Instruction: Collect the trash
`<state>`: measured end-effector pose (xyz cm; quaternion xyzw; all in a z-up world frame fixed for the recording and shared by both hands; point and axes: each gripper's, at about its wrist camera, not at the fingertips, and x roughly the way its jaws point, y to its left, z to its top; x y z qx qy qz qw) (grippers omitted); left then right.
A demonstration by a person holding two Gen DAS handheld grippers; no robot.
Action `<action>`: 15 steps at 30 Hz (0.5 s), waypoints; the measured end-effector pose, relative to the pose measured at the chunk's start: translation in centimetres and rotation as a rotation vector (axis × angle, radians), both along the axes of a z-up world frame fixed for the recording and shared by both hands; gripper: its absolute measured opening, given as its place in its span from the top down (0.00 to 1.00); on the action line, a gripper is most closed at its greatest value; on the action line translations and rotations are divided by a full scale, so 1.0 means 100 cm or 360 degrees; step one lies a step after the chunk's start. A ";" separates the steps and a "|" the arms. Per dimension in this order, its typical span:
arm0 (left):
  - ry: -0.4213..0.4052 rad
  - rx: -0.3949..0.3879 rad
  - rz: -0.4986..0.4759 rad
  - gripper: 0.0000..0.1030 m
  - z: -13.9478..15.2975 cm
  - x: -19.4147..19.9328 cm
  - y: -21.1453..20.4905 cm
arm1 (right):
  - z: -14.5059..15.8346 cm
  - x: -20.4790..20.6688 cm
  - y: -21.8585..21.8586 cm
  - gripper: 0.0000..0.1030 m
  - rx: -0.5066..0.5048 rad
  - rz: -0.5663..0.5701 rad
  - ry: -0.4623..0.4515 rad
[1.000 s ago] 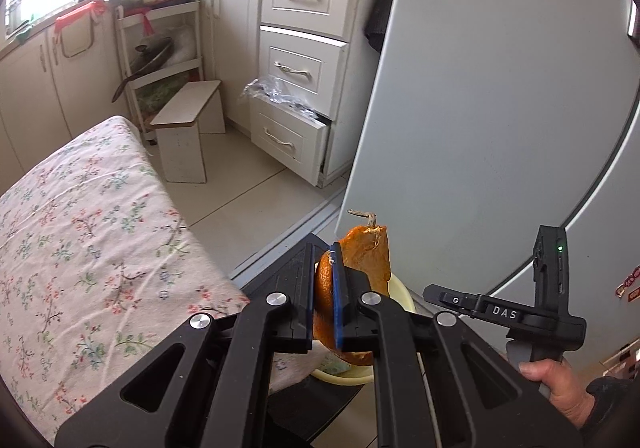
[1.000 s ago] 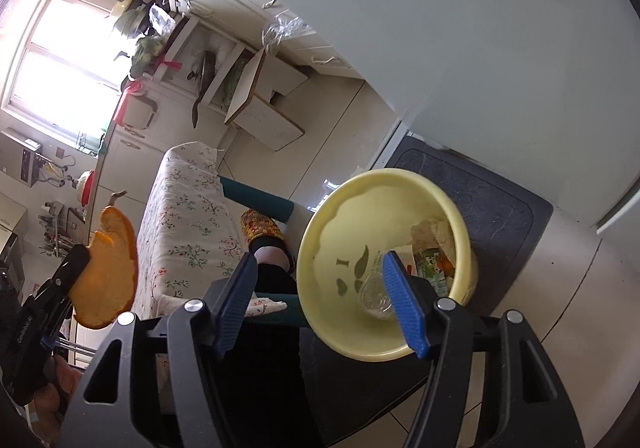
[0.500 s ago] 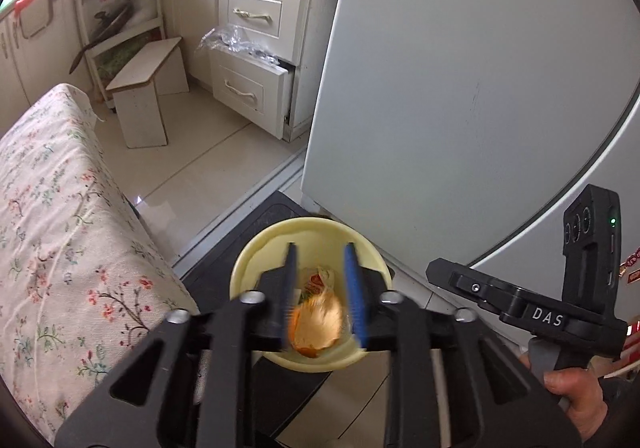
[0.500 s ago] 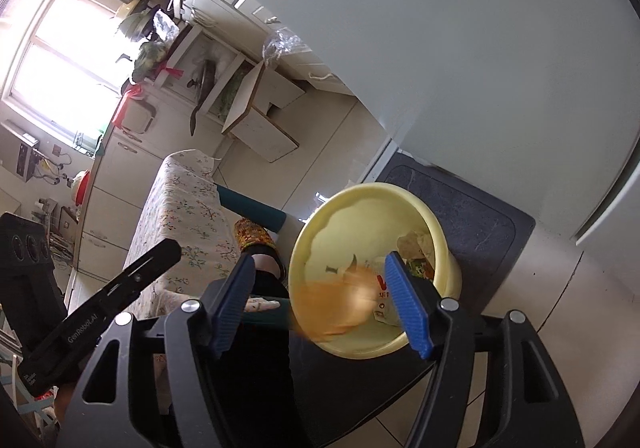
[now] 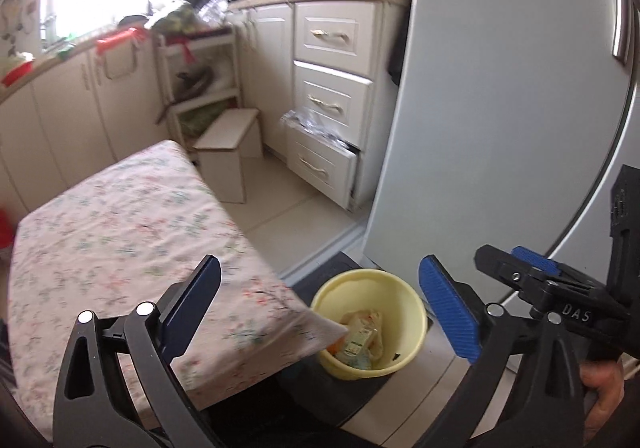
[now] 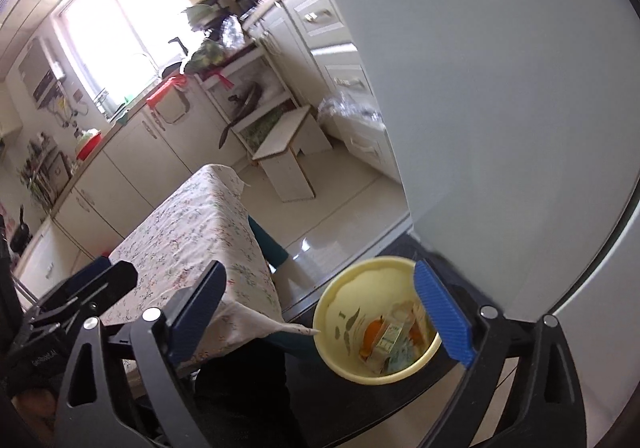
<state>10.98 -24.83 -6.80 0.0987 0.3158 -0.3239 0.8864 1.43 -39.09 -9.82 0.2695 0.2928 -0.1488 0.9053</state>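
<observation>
Gone from the left gripper [image 5: 320, 312] is the orange peel [image 6: 373, 333] it was pinching a second ago: it now lies in the yellow bucket [image 5: 404, 302] among a crumpled wrapper [image 5: 362, 332] and a small carton [image 6: 390, 340]. Both grippers have come up and away from the bucket, and both sets of fingers are opening, spread wide with nothing between them; the bucket only shows through each gap from well below.

Right gripper [image 6: 320, 312] hovers over the same spot, its right finger [image 6: 440, 312] lined up across the bucket's rim in the view, apart from it. The bucket stands on a dark mat [image 5: 316, 392] on the floor, just beside the corner of the floral-clothed worktop [image 5: 120, 232], whose cloth corner droops over the rim.

What matters next, I'd judge: no more trash shows on the visible stretch of worktop, which runs up and to the left of both pairs of fingers. The left gripper sits over the cloth already, so it looks the nearer hand for any sweep back that way.
</observation>
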 end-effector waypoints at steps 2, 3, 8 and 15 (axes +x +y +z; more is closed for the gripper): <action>-0.0028 0.0008 0.0061 0.07 0.014 -0.004 0.017 | 0.016 -0.001 0.014 0.08 -0.0079 0.0009 -0.0014; -0.0033 0.0011 0.0087 0.07 0.021 -0.007 0.027 | 0.025 -0.002 0.023 0.07 -0.0122 0.0015 -0.0020; -0.0019 -0.0041 0.0172 0.07 0.042 -0.017 0.064 | 0.054 -0.005 0.056 0.07 -0.0280 0.0048 -0.0051; -0.0066 -0.0074 0.0442 0.07 0.066 -0.032 0.121 | 0.085 -0.019 0.095 0.07 -0.0342 0.0069 -0.0123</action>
